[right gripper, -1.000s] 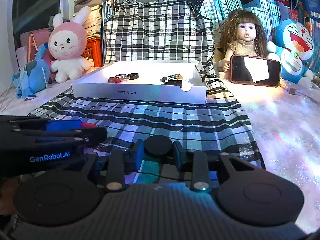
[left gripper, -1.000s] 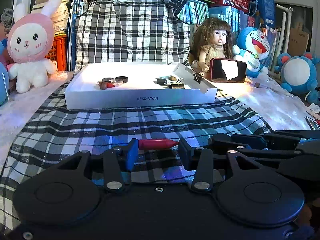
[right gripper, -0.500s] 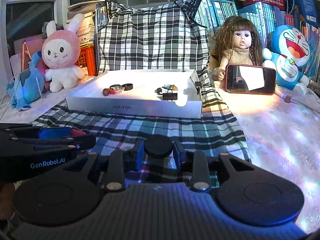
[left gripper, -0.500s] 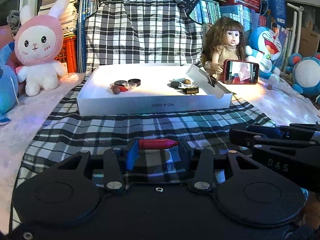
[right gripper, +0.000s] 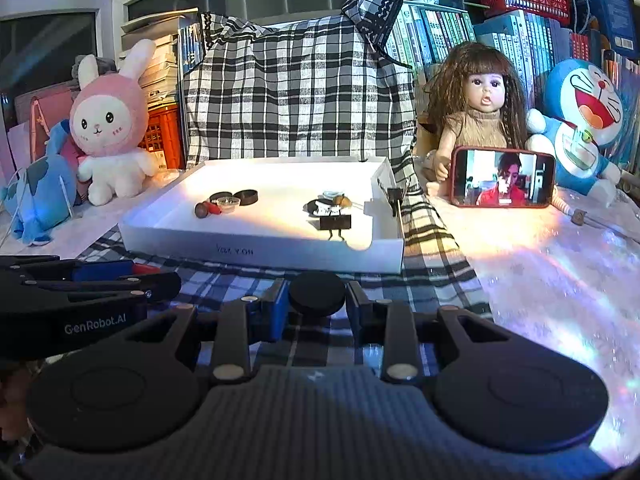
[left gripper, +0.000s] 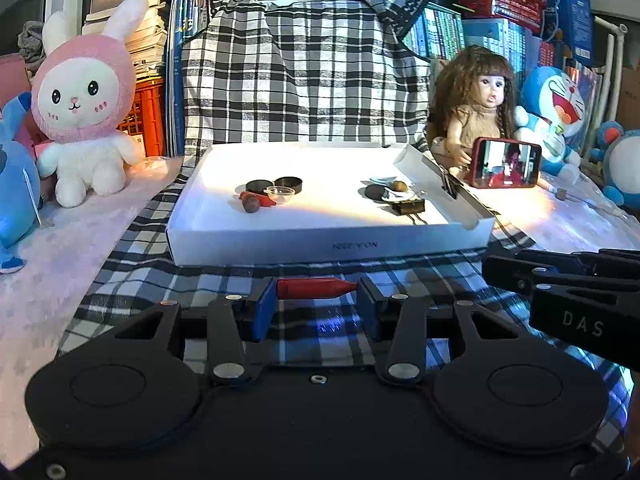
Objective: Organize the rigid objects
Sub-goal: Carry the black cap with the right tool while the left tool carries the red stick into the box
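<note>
My left gripper (left gripper: 317,304) is shut on a red crayon-like stick (left gripper: 316,287), held crosswise between the blue pads above the checked cloth. My right gripper (right gripper: 317,305) is shut on a black round disc (right gripper: 317,294). Each gripper shows at the edge of the other's view, the right gripper (left gripper: 560,280) beside the left gripper (right gripper: 80,280). Ahead lies a white shallow box (left gripper: 328,246) (right gripper: 260,250). It holds two black round lids (left gripper: 274,185), a clear small cup, a brown nut (left gripper: 251,203), a red piece, a black binder clip (left gripper: 408,207) and a few small bits.
A pink rabbit plush (left gripper: 86,104) and a blue plush (left gripper: 16,184) stand left. A doll (right gripper: 480,104), a phone (right gripper: 503,177) propped against it and blue cat plushes (right gripper: 584,120) stand right. A checked cloth (left gripper: 304,68) covers shelves of books behind the box.
Both grippers have drawn back and risen a little with their loads, so the white box looks farther away. The phone screen now shows a picture. Both grips are unchanged.
</note>
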Motion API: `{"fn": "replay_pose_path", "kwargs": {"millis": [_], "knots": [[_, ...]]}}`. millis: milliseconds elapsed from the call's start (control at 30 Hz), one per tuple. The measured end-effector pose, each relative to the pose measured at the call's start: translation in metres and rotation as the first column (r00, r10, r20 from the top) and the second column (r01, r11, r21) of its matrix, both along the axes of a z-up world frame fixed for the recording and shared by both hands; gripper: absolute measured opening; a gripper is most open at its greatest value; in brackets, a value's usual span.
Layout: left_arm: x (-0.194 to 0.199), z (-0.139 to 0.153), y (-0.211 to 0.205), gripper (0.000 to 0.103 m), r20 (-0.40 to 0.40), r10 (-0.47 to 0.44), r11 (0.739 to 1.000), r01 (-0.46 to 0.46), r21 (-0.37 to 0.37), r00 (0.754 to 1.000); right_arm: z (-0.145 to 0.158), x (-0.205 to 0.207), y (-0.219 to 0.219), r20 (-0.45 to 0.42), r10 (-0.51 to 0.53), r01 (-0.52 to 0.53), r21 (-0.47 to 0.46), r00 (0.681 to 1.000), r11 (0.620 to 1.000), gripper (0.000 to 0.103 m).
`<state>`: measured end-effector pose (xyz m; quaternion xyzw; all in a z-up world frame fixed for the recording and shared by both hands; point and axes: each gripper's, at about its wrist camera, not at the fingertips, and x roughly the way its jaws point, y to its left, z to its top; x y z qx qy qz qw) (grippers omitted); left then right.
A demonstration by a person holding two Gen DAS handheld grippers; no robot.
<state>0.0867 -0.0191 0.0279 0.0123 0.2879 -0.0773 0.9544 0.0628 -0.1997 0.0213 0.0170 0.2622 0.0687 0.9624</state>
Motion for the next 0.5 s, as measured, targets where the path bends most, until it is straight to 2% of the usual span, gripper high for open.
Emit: {"fn": "replay_pose_path", "kwargs": {"millis": [333,500], "knots": [[0.043,0.009,0.008,0.042,0.010,0.023,1.000,-0.023,-0.001,1.000,0.009,0.032,0.006,0.005,-0.002,0.002,-0.025,1.000,1.000,0.037],[0.076,0.016,0.012,0.042,-0.008,0.052,0.999,-0.052,-0.005,0.999,0.018,0.060,0.006,-0.024,-0.002,0.002,0.002,1.000,1.000,0.037]]}}
